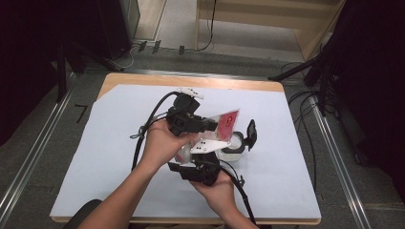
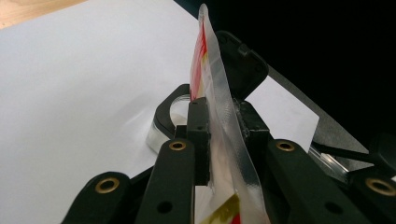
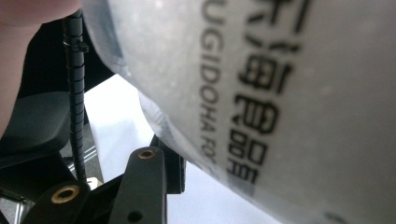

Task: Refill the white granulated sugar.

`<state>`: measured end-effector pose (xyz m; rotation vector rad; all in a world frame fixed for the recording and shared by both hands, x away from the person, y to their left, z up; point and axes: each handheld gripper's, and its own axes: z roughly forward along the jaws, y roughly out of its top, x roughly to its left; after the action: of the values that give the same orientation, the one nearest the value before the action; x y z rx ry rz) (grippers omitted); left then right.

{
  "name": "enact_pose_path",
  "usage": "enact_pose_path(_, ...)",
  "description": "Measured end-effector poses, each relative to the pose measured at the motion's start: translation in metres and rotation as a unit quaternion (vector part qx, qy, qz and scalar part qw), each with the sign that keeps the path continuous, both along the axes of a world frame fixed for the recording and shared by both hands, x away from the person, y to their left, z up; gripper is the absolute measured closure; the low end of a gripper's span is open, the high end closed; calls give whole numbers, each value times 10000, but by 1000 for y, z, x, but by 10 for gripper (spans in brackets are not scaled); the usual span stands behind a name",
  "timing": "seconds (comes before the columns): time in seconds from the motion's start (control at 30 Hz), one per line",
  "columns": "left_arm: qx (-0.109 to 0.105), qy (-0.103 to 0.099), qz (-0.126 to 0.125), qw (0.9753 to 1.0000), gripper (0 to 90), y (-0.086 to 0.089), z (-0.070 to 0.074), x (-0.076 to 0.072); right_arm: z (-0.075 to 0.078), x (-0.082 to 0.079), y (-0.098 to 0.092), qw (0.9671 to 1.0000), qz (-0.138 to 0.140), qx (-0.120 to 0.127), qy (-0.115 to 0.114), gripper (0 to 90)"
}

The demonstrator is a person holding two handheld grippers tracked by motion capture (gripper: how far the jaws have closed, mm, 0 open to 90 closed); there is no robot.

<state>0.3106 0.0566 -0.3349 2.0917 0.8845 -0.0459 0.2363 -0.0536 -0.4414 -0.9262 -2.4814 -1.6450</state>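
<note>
A snack pouch, red on its face with a clear edge, is held up over the middle of the table between both grippers. My left gripper is shut on the pouch's clear side seam, which stands edge-on between the jaws. My right gripper comes from below. The pouch's pale printed back lies close against its camera and presses on the one jaw that shows, covering the other; the right gripper looks shut on the pouch's lower part.
Just beyond the pouch a clear round container stands on the white sheet, its black hinged lid tipped up. The container and lid sit right behind the left jaws. Cables trail from both grippers.
</note>
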Motion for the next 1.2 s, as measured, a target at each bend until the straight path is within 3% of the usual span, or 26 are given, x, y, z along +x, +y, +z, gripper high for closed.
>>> enact_pose_path(0.73, -67, -21, 5, 10000, 783, -3, 1, -2, 1, 1, -2, 9997, -43, 133, 205, 635)
enact_pose_path(1.07, -152, -42, -18, 9999, 785, -4, 1, -2, 3, 0, -3, 9997, -43, 132, 196, 634)
enact_pose_path(1.2, -93, -39, -12, 9999, 787, -4, 2, -3, 3, -1, -2, 9999, -71, 76, 75, 635)
